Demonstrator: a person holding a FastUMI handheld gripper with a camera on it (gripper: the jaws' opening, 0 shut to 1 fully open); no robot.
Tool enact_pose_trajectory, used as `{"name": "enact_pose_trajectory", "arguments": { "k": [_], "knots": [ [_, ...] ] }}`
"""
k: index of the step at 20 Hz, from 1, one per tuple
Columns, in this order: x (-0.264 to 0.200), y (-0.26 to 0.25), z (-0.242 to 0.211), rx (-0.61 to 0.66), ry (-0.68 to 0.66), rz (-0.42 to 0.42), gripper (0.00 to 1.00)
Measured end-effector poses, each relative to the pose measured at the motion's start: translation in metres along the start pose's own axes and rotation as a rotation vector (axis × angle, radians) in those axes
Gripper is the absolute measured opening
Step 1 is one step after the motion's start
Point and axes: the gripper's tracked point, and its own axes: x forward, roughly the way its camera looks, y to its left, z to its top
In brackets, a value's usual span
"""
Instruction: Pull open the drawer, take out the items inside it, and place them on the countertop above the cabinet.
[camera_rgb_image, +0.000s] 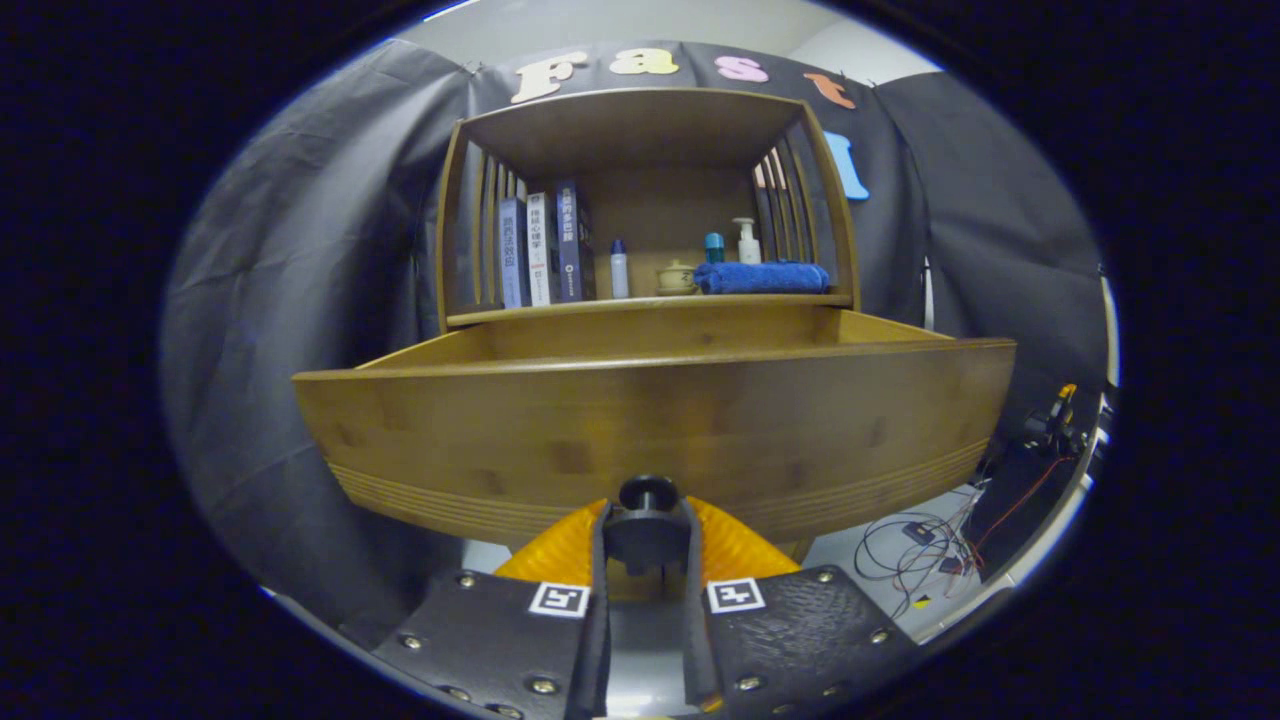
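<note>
Three books, three bottles and one blue towel are sitting on the countertop; the level gripper is pinching the drawer knob, fingers nearly closed.

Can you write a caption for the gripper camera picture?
Gripper shut on the knob of the pulled-out wooden drawer.

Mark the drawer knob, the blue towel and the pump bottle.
drawer knob (648, 493), gripper view, on its round black head, clamped between the fingers.
blue towel (761, 277), gripper view, middle of the folded roll on the shelf.
pump bottle (748, 243), gripper view, on its white body behind the towel.
</note>
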Motion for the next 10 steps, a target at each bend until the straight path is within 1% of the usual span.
{"name": "enact_pose_trajectory", "arguments": {
  "k": [3,4,6,9,10],
  "knots": [
    [-0.001,0.000,0.000,0.018,0.002,0.004,0.29],
    [-0.004,0.002,0.008,0.019,-0.028,0.017,0.37],
    [-0.013,-0.004,0.027,0.010,-0.081,0.003,0.54],
    [-0.018,-0.005,0.029,0.003,-0.026,0.000,0.80],
    [-0.023,-0.005,0.036,-0.008,-0.025,-0.003,0.88]
  ]
}}
